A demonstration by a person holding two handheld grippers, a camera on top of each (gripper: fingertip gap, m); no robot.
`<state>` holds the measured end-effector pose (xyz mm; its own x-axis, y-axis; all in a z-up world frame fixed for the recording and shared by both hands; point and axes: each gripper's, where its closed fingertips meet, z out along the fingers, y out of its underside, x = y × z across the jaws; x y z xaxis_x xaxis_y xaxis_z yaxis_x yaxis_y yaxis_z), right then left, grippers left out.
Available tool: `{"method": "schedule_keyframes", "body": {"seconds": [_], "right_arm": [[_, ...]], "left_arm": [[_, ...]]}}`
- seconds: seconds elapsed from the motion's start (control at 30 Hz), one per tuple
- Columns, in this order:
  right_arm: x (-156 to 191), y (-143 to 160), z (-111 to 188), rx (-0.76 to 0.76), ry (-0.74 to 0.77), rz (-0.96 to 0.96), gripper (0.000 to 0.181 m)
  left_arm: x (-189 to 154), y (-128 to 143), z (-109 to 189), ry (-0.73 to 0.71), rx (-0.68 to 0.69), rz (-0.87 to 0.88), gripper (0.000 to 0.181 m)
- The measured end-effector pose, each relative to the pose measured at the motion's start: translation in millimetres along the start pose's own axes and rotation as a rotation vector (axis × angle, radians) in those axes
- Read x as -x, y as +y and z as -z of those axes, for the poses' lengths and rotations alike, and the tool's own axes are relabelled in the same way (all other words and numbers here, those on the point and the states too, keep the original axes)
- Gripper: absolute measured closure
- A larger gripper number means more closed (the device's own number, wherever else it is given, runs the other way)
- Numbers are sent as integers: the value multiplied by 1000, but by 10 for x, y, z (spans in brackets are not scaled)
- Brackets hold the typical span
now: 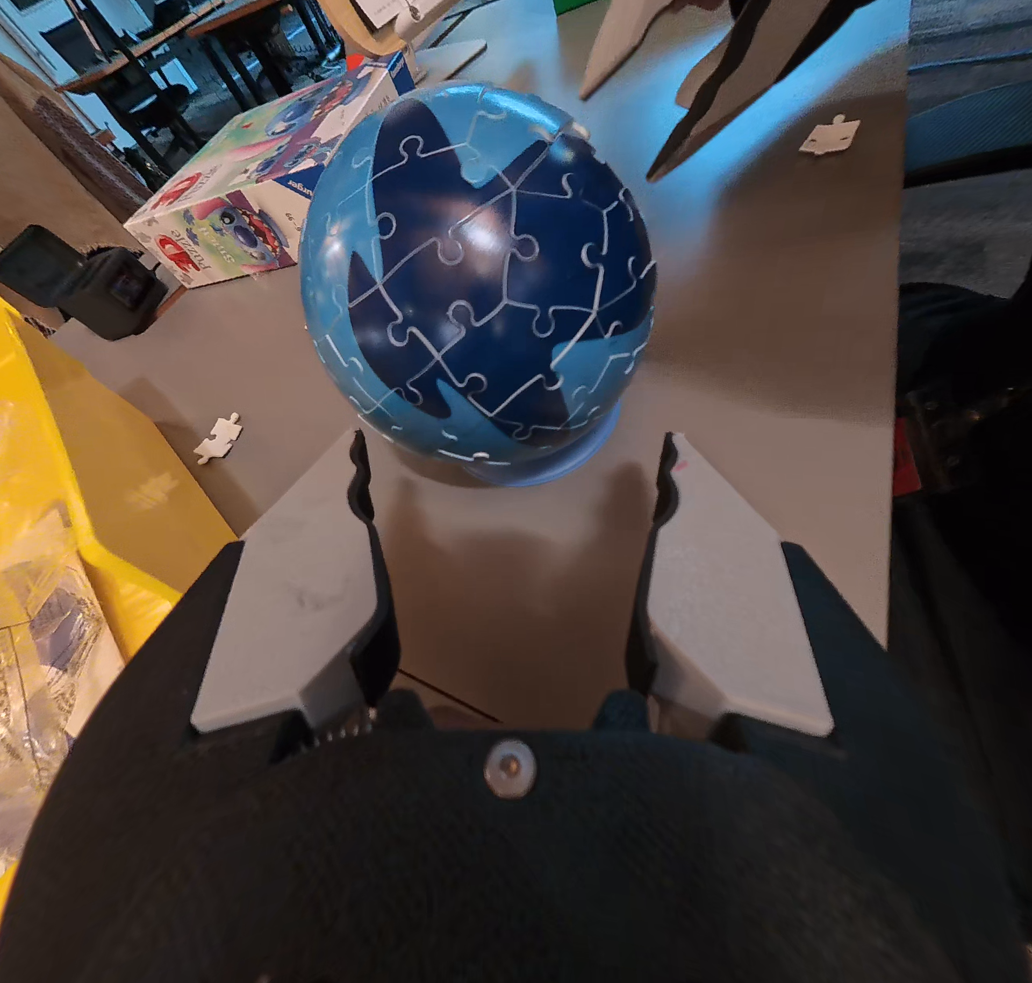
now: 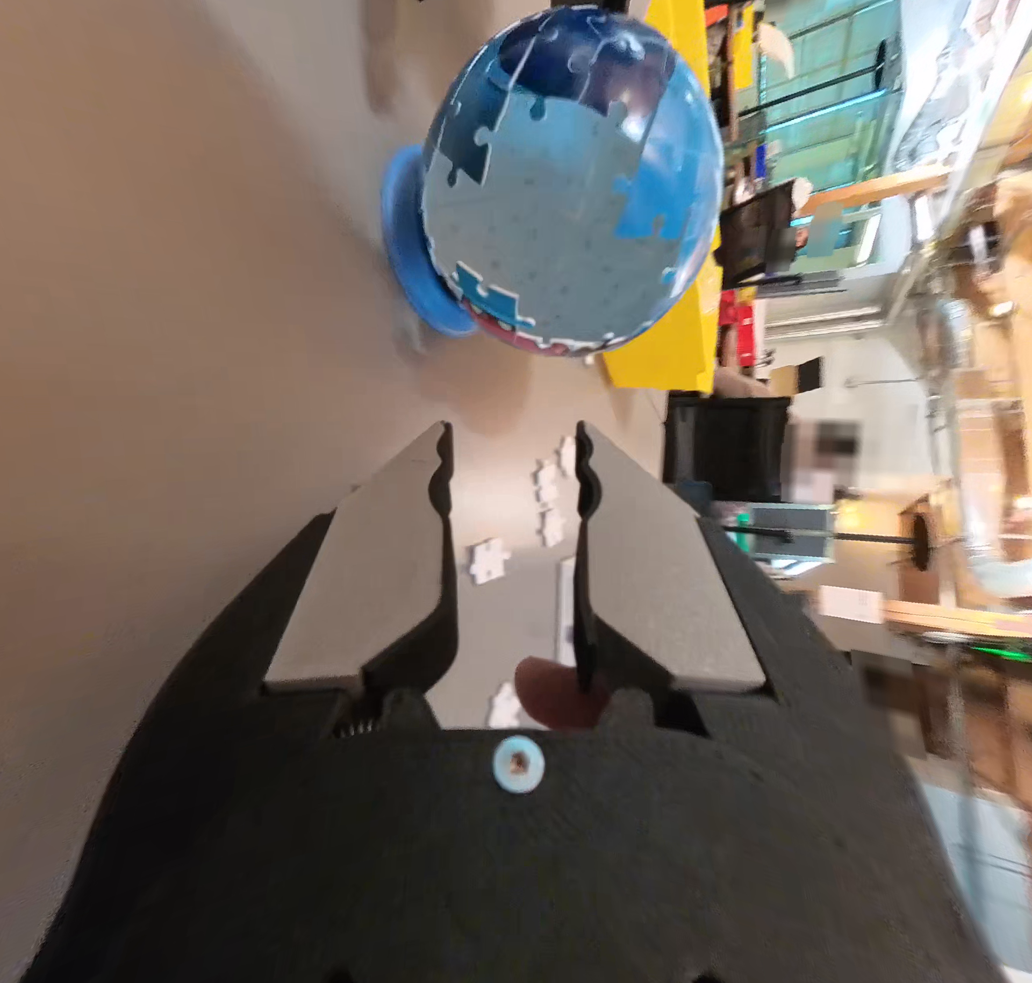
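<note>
A blue puzzle ball point(image 1: 474, 286) stands on a blue ring stand point(image 1: 550, 467) on the grey table point(image 1: 754, 341). My left gripper point(image 1: 514, 442) is open and empty, its tips just short of the ball's base. My right gripper point(image 2: 512, 428) is open with a narrow gap and empty, a short way from the ball point(image 2: 569, 191). On that side the ball shows a bare grey dotted shell. The right gripper also shows in the left wrist view point(image 1: 670, 160), above the table to the right of the ball. White loose puzzle pieces lie near it point(image 2: 488, 562) point(image 2: 550, 526).
A puzzle box point(image 1: 262, 185) lies behind the ball on the left, with a black camera point(image 1: 84, 286) beside it. A yellow bin point(image 1: 56, 453) stands at the left. Single pieces lie at the left point(image 1: 219, 438) and far right point(image 1: 829, 136). The table edge runs along the right.
</note>
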<state>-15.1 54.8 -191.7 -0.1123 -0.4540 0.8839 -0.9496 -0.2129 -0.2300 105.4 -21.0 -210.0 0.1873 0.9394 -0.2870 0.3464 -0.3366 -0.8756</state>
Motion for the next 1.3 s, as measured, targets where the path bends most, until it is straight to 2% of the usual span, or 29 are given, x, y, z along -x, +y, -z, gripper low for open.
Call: {"method": "schedule_keyframes", "body": {"seconds": [0.1,0.2,0.4,0.63,0.9,1.3], "right_arm": [[-7,-112,-90,45,24,227,142],[89,-251,-249,48,-14,434,141],[141,-223,-512,83,-71,623,139],[217,-214,-657,105,-139,713,148],[266,-189,-703,127,-176,759,178],[303,-120,-776,143,-183,746,181]], "left_arm": [[-15,-55,-22,40,-41,12,78],[37,-58,-67,58,-56,16,80],[45,-75,-76,37,-72,-5,79],[28,-95,-70,42,-78,-23,78],[16,-212,-19,36,-125,-44,80],[-13,-327,-31,75,-125,-91,79]]}}
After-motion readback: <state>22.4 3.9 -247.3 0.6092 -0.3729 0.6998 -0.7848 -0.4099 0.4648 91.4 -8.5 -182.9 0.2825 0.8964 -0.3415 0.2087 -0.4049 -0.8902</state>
